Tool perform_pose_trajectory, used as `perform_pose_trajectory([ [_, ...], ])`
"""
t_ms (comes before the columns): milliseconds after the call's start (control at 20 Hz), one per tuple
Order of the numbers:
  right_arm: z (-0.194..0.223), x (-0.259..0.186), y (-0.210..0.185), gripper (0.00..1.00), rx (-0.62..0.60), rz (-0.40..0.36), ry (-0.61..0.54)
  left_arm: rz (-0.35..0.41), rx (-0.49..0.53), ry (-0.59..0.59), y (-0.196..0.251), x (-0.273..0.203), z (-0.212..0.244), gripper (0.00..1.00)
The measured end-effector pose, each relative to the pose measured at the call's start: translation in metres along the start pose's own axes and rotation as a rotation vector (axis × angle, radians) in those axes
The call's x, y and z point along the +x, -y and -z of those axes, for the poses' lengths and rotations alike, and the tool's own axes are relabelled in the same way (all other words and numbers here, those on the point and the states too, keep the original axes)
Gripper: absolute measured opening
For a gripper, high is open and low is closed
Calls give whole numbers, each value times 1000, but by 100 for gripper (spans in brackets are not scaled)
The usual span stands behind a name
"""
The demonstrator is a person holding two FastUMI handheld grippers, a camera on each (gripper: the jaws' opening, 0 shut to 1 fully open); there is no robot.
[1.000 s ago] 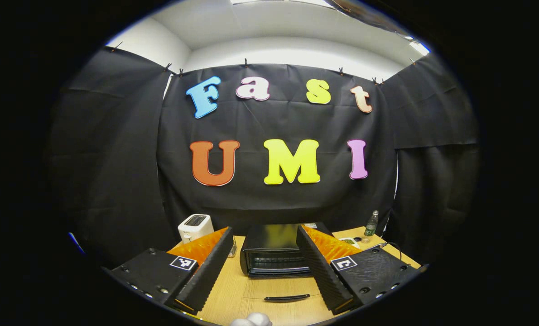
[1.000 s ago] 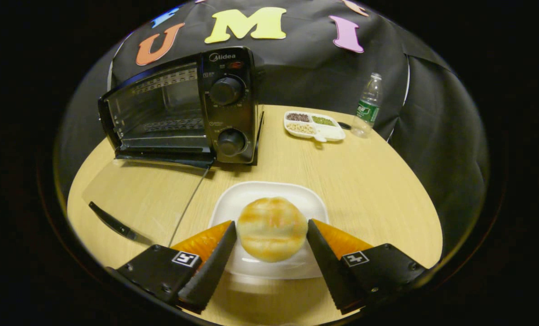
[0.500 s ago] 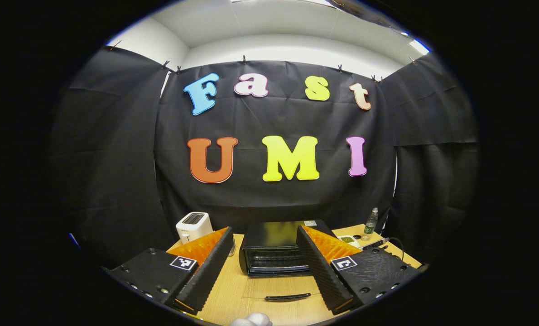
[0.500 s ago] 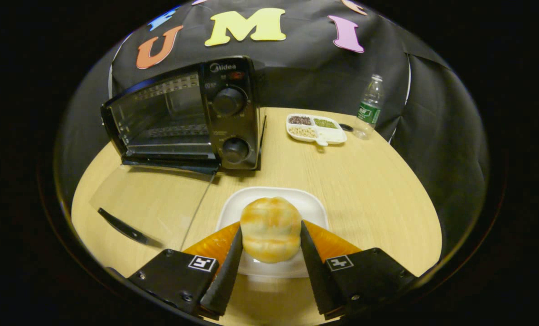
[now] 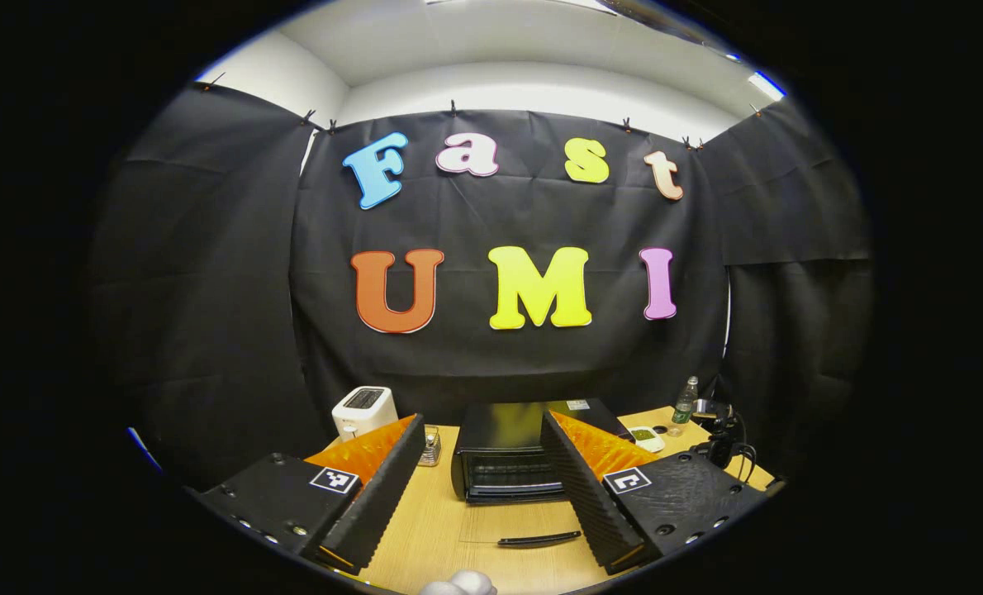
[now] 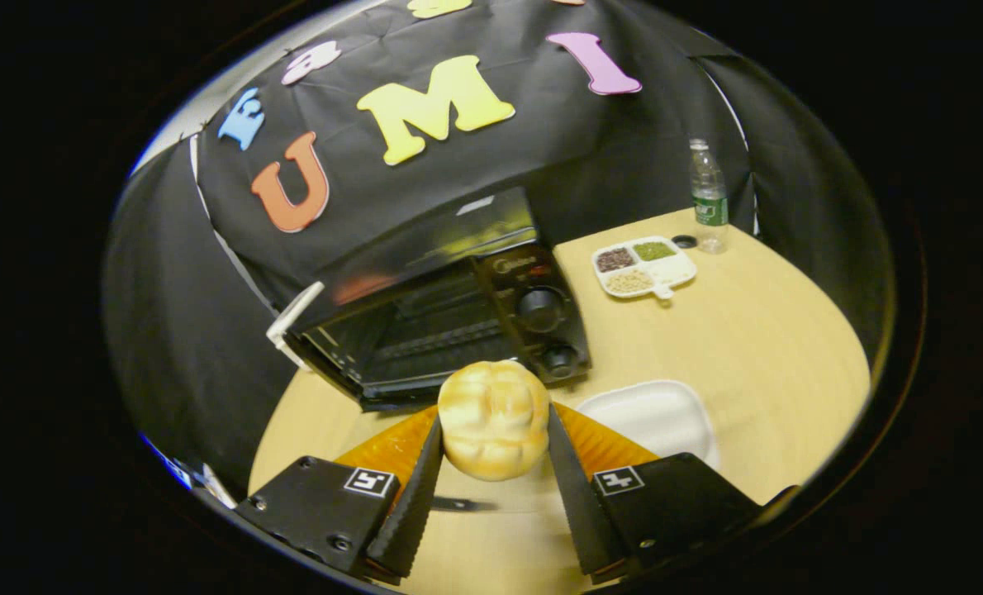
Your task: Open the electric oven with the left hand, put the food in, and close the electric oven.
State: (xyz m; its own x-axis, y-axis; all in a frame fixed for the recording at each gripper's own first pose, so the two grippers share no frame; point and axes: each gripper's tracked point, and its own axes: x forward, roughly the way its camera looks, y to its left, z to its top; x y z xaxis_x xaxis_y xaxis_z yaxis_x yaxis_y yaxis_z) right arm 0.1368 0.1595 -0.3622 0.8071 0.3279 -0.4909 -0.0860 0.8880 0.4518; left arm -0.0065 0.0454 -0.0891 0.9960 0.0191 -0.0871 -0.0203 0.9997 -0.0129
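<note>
Bun now lifted off white plate, being carried clamped in right tongs toward open oven. Left tongs being held apart, empty, above desk. Insertion judged next.

Glossy black oven on a matt wood-grain table; smooth white plate; ribbed gripper pads.
</note>
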Motion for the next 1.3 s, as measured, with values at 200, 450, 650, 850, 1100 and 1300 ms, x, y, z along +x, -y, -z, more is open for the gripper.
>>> perform_pose_trajectory([
  [200, 16, 34, -47, 74, 168, -111, -8, 12, 19, -15, -6, 5, 4, 92],
  [450, 39, 82, -79, 71, 279, -145, -30, 32, 40, -26, -13, 8, 8, 92],
  [650, 39, 108, -87, 71, 387, -143, -15, 41, 56, -39, -23, 9, 14, 92],
  [850, 31, 125, -96, 73, 450, -155, 17, 43, 65, -55, -28, 8, 18, 92],
  [1100, 27, 145, -93, 73, 520, -149, 39, 54, 76, -67, -29, 5, 22, 92],
  [1300, 18, 156, -94, 73, 557, -132, 58, 55, 71, -68, -30, 3, 23, 92],
])
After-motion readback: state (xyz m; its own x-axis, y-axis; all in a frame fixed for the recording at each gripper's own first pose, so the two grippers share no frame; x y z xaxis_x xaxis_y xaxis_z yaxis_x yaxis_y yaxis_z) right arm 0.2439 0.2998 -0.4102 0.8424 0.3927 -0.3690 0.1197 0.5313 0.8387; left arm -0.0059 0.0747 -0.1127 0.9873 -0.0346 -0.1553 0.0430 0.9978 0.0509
